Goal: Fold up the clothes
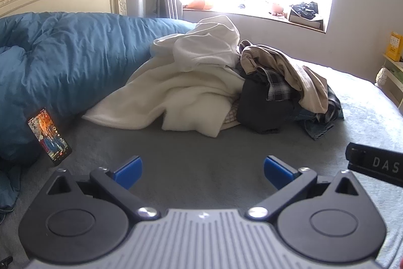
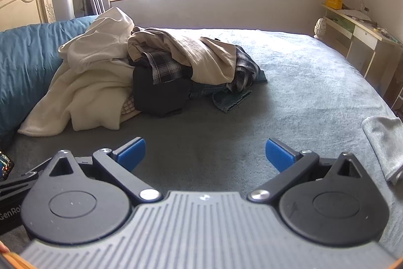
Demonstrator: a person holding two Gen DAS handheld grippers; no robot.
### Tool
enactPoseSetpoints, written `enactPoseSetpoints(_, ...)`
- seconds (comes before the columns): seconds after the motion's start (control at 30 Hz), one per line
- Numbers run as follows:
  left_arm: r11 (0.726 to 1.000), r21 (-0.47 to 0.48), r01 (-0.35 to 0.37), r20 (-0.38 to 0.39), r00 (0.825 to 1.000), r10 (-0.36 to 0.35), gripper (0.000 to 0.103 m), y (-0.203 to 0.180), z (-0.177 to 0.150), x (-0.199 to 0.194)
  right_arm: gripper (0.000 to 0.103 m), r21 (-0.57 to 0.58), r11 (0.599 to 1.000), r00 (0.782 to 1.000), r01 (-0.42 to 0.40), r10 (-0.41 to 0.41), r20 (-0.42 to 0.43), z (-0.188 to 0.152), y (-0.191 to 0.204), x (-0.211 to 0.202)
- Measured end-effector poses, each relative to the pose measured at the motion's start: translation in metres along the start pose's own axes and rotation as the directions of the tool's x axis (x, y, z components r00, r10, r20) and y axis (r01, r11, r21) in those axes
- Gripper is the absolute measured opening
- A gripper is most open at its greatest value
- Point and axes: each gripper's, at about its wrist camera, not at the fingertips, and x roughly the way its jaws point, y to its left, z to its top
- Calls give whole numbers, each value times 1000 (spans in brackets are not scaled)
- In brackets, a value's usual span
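Hovering over bare grey bed [image 1: 201, 168]: left gripper [image 1: 202, 168], jaws apart, empty. Clothes pile [image 1: 226, 85] far centre, crumpled; lit phone [image 1: 49, 136] near left against blue duvet [image 1: 63, 54].

Right view: right gripper [image 2: 205, 153], jaws apart, empty. Grey cloth [image 2: 385, 145], seemingly folded, near right. Step judged: between garments; nothing blocks the reach.

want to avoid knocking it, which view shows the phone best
The left wrist view: the phone shows whole, screen lit, propped against the blue duvet. The right wrist view catches only a corner of it at the left edge.
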Motion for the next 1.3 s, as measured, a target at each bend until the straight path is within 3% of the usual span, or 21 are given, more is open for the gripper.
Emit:
enactPoseSetpoints(0.27,999,42,-5,19,1000,4,103,-9,8,29,102,-18,1000,1000,-11,11,15,3,3,21)
enactPoseSetpoints(0.5,996,83,39,64,997,-44,103,-25,26,94,102,-95,995,989,-10,24,147,14,-15,60)
enactPoseSetpoints(0.73,989,121,89,105,989,-102,101,-43,47,164,102,-255,966,935,-46,132,331,67,-18,142)
enactPoseSetpoints(0.83,984,137,110,122,984,-127,95,-51,56,195,102,-307,951,914,-45,164,372,102,-5,186)
enactPoseSetpoints(1.0,976,188,108,191,971,-144,69,-68,92,241,96,-355,930,915,-92,220,338,159,24,260)
enactPoseSetpoints(1.1,966,238,105,228,960,-161,58,-79,114,262,75,-396,912,935,-110,230,270,180,40,297)
enactPoseSetpoints(1.17,953,288,95,249,953,-171,53,-91,127,275,63,-424,899,950,-111,221,220,186,45,318)
enactPoseSetpoints(1.3,909,411,70,249,951,-185,56,-118,148,304,54,-478,867,964,-141,229,132,185,50,340)
